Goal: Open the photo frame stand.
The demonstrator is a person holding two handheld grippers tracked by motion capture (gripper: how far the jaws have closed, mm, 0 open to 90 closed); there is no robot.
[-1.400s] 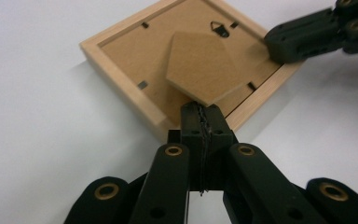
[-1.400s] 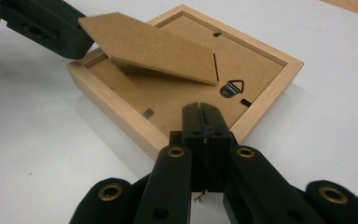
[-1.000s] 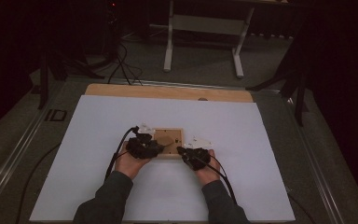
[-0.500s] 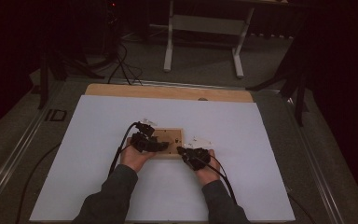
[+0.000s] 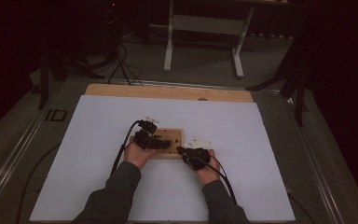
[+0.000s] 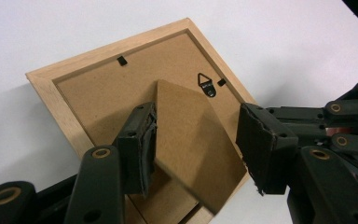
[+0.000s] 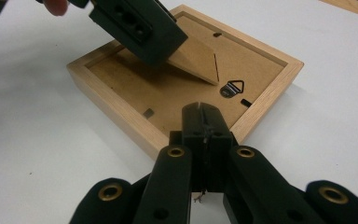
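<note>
A light wooden picture frame (image 5: 173,135) lies face down on the white sheet, its brown backing board (image 6: 98,88) up. A cardboard easel stand (image 6: 191,135) tilts up off the backing, beside a small metal hanger (image 6: 208,85). My left gripper (image 6: 196,116) hangs over the frame with the stand between its jaws; they have just been opening, and the pads do not press on it. My right gripper (image 7: 200,112) is shut on nothing, its tips at the frame's near rim (image 7: 135,126), close to the hanger (image 7: 233,87). From above, the left gripper (image 5: 161,142) and right gripper (image 5: 180,150) meet at the frame.
The white sheet (image 5: 261,140) covers most of the table, with a wooden strip (image 5: 168,92) along its far edge. Black cables (image 5: 121,154) trail back from both grippers. White desk legs (image 5: 168,42) stand on the dark floor beyond.
The left gripper has shifted a little to the right and farther over the frame. The right gripper and the frame have kept still.
</note>
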